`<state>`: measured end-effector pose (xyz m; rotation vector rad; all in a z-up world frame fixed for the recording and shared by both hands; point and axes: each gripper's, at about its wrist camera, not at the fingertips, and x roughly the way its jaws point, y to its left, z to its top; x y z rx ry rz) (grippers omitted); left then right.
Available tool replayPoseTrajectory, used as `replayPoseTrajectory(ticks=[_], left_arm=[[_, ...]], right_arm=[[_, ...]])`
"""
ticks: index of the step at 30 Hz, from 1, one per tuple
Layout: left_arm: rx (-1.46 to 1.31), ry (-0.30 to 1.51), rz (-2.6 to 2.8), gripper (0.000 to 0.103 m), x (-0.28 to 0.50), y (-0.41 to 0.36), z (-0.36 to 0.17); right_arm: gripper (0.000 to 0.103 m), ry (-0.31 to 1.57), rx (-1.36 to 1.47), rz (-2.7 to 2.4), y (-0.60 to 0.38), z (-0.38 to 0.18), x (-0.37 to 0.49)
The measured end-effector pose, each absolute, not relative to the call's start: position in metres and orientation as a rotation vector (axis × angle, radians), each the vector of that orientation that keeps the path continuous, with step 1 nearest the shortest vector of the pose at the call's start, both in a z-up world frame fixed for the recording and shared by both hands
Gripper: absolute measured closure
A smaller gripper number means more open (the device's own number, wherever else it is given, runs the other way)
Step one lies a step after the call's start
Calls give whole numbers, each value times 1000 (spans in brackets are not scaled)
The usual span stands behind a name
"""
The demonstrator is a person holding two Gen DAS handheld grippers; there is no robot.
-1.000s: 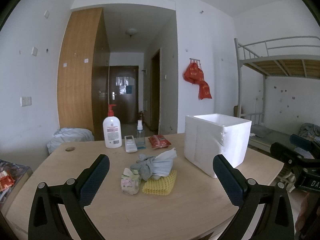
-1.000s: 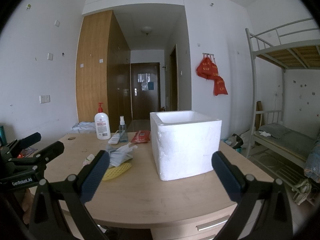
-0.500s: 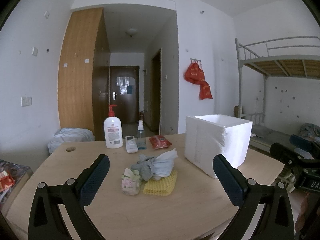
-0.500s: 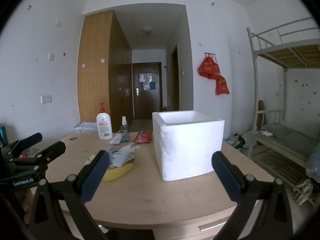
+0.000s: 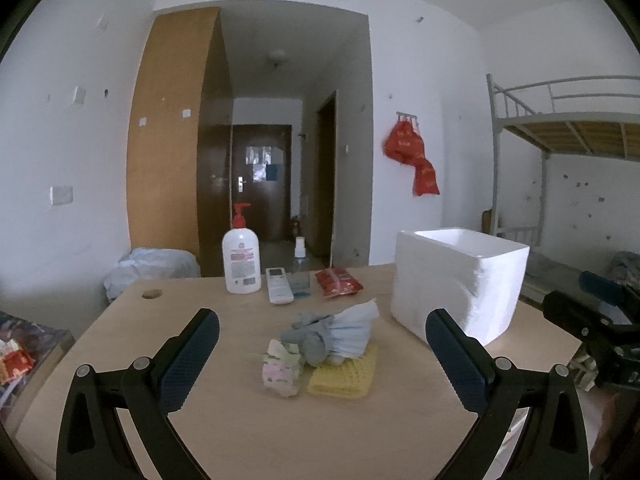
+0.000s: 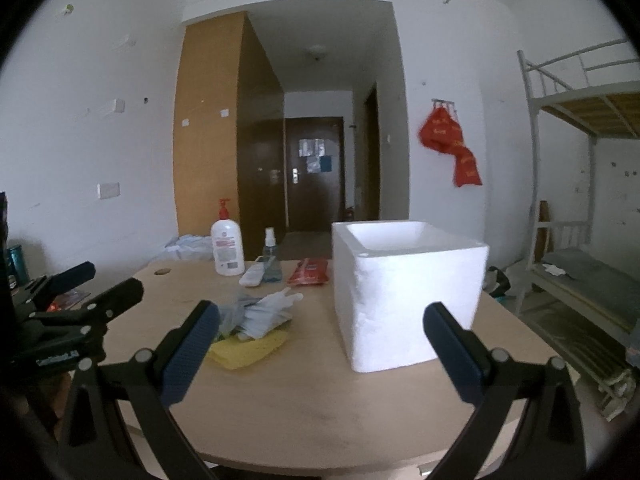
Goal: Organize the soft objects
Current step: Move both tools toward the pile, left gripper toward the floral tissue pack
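Observation:
A pile of soft things lies mid-table: a yellow knitted cloth (image 5: 344,374), a grey sock bundle (image 5: 310,340), a pale blue-white folded cloth (image 5: 352,326) and a small floral cloth (image 5: 280,372). The pile also shows in the right wrist view (image 6: 256,320). A white foam box (image 5: 460,280), open at the top, stands to the right of the pile; it also shows in the right wrist view (image 6: 404,292). My left gripper (image 5: 322,364) is open and empty, above the table just short of the pile. My right gripper (image 6: 320,350) is open and empty, in front of the box.
At the table's far edge stand a pump bottle (image 5: 241,260), a white remote (image 5: 279,285), a small spray bottle (image 5: 300,276) and a red packet (image 5: 338,282). A bunk bed (image 6: 580,184) stands at the right. The table has a round cable hole (image 5: 152,293).
Both grippers have moved forward and a little lower toward the table; the pile and box look nearer. Nothing on the table has moved.

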<state>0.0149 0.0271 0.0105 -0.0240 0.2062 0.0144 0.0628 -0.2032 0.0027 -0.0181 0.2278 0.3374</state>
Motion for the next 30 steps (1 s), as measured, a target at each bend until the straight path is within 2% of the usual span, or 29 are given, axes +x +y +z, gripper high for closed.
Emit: replayPoseTrajectory(ticks=[18, 30], left_arm=[[-11, 284, 97, 0, 52, 67, -2], [-32, 375, 101, 0, 90, 88, -23]], right_arm=[[0, 287, -25, 533, -160, 0, 104], [0, 404, -35, 620, -131, -12, 152]])
